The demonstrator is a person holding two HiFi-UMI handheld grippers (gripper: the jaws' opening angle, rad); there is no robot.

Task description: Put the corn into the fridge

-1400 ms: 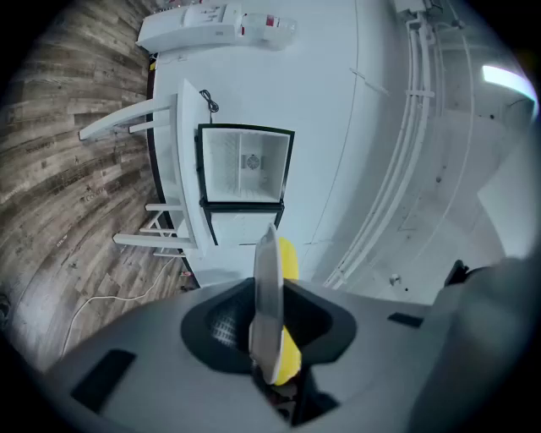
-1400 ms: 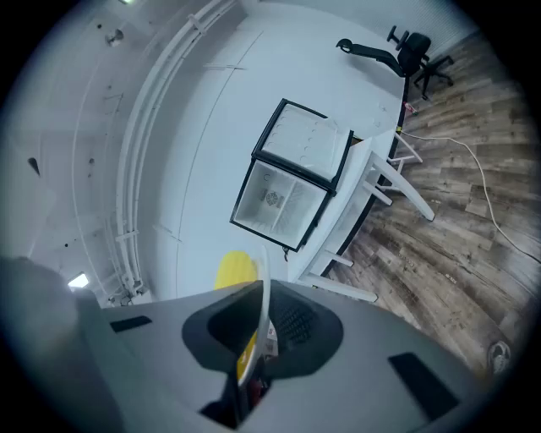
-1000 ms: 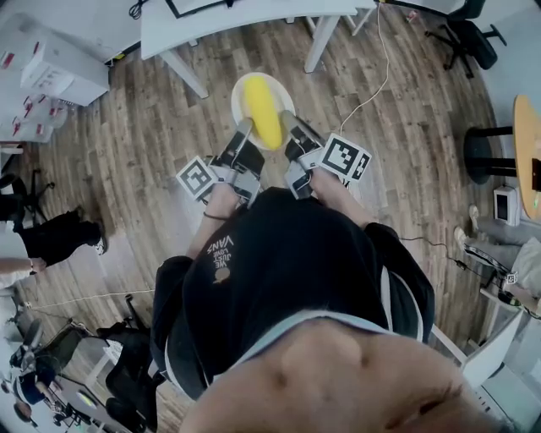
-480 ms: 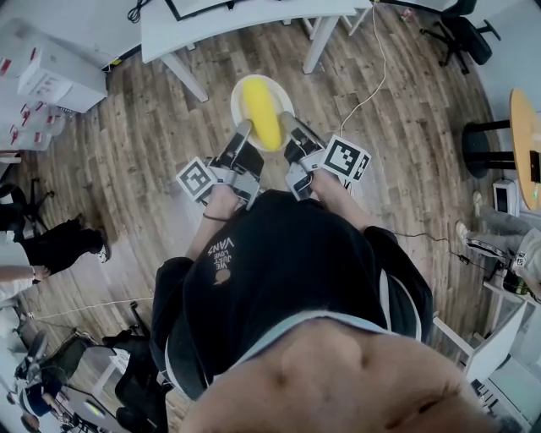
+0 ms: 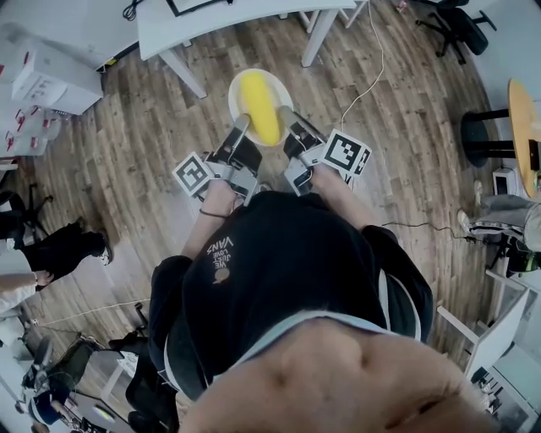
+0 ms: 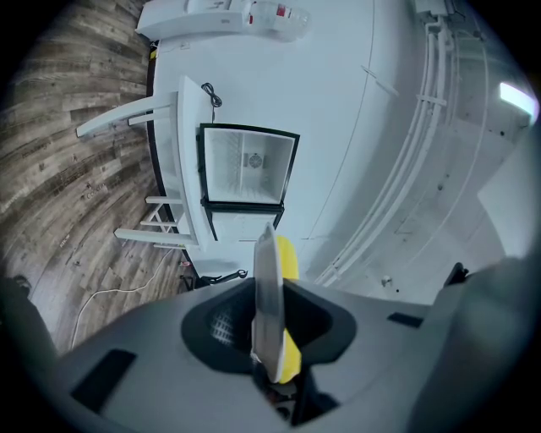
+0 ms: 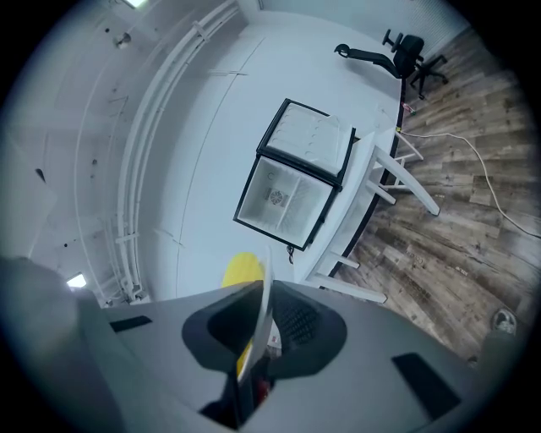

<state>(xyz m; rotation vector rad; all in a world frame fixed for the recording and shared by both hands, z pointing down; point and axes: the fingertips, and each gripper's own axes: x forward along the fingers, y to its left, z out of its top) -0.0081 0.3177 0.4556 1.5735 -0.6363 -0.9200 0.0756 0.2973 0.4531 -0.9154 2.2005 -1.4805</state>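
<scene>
Corn (image 5: 260, 118) on plate (image 5: 236, 98), edges in left tool (image 5: 243, 122), right tool (image 5: 285, 112); fridge (image 6: 245, 165) open

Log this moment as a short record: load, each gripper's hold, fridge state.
load: corn lying on a white plate
left gripper: jaws shut on the plate's rim
right gripper: jaws shut on the plate's opposite rim
fridge: on a white table, door open, ahead of both grippers
corn in fridge: not yet

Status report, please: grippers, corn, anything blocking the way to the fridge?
Shut on plate rim: left gripper, right gripper. The corn lies on plate, not yet in fridge. That fridge stands open on white table; nothing visibly blocking.
</scene>
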